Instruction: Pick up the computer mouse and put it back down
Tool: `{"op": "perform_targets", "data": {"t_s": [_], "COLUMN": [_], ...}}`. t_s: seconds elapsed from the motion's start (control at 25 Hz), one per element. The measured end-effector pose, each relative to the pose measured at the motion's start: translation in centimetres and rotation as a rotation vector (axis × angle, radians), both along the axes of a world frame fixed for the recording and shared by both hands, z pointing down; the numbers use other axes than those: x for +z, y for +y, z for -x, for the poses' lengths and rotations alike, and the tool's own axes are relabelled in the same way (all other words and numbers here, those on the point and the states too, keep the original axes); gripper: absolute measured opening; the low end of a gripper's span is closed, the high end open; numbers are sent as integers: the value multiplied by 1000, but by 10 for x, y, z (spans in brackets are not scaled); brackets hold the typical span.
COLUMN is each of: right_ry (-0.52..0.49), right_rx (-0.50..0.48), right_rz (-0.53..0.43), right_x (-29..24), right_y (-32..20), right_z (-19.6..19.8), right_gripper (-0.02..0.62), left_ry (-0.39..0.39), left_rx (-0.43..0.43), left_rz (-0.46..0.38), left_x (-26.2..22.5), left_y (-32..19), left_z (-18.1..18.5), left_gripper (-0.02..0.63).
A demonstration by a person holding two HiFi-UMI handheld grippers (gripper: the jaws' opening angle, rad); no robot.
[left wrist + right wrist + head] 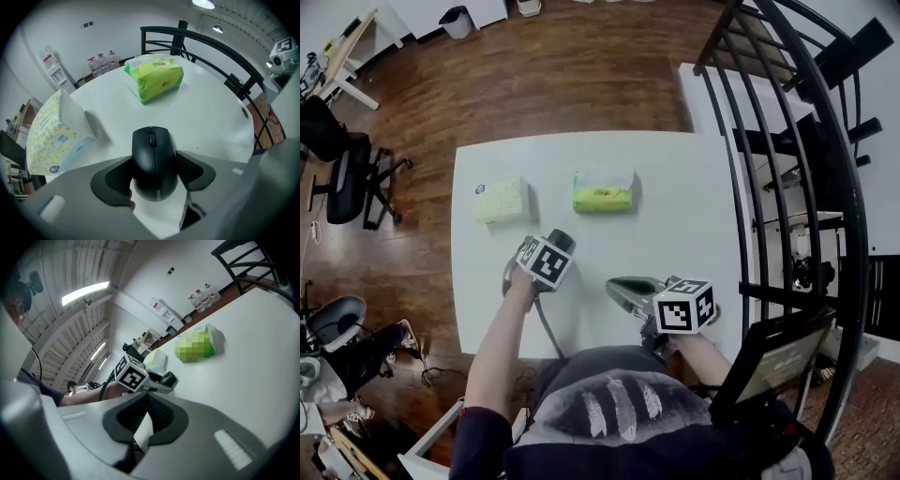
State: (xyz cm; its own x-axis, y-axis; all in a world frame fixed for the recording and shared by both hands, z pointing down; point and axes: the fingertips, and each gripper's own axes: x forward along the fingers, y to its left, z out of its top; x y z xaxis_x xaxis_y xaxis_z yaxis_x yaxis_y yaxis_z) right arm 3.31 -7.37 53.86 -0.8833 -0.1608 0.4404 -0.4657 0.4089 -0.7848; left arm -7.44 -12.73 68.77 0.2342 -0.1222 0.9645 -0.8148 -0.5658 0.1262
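A black computer mouse (154,161) lies on the white table (675,206), near its front edge. My left gripper (154,165) points steeply down over it, and its two dark pads (112,180) sit against the mouse's left and right sides. In the head view the left gripper (517,277) and its marker cube hide the mouse. My right gripper (615,287) rests low at the table's front right, apart from the mouse. Its jaws (149,399) are together with nothing between them. The right gripper view shows the left gripper (140,376) off to the left.
A yellow-patterned tissue pack (502,201) (56,133) and a green wipes pack (603,190) (154,77) lie further back on the table. A black curved railing (778,187) runs along the right side. An office chair (352,178) stands on the wooden floor at left.
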Motion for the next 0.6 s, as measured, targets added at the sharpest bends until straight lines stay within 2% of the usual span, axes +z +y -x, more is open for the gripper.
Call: {"op": "perform_targets", "data": {"t_s": [0.2,0.44,0.6], "right_ry": [9,13,16], "right_rx": [19,30,28], "right_rz": [-16,-37,-60], "right_x": [-6,-11,-14], "right_y": [2,6,12], "right_z": [-12,-23,-23], "right_gripper": [5,5,5], "left_ry": [17,242,302], "left_rx": [-61,-128,-97], "left_rz": [-50,-85,-154], "left_x": [-25,-70,-110], "left_y": [-2,-2,4], "left_z": [3,-27,-29], "left_gripper": [304,304,304]}}
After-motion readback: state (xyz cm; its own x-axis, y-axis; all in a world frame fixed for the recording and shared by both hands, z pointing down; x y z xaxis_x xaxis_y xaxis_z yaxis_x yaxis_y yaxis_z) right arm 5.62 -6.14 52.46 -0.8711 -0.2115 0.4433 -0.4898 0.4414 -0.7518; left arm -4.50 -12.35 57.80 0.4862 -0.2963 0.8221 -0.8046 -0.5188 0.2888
